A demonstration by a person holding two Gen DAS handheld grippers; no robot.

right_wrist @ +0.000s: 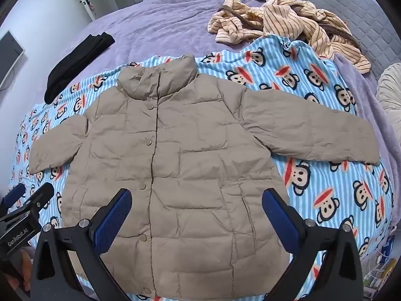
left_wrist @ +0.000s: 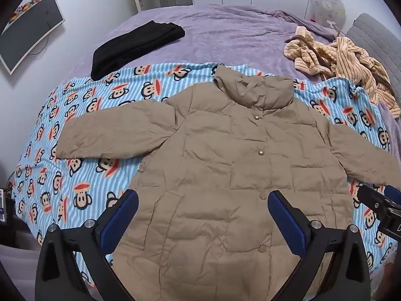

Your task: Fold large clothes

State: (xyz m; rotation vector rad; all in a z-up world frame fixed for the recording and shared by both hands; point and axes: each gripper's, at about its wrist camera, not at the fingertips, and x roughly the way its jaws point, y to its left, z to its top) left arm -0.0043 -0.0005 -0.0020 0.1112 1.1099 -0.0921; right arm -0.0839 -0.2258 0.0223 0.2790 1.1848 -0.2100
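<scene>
Jacket: the tan padded jacket [left_wrist: 225, 165] lies front up and buttoned on the monkey-print blanket [left_wrist: 75, 175] on the bed [left_wrist: 225, 30], both sleeves spread out sideways.
Left gripper [left_wrist: 203, 215]: spread wide, empty, above the hem.
Right gripper [right_wrist: 196, 213]: spread wide, empty, above the hem.
Done: jacket laid flat.
Left: every fold; judging by this, work is at its start.
Nearby: a black garment [left_wrist: 135, 47] and a striped heap [left_wrist: 343, 62] further back.

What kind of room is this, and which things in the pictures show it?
Most likely a bedroom in a home. A large bed with a purple cover fills the view, a padded headboard stands at its far side, and clothes lie on it: a tan jacket and a black garment.
</scene>
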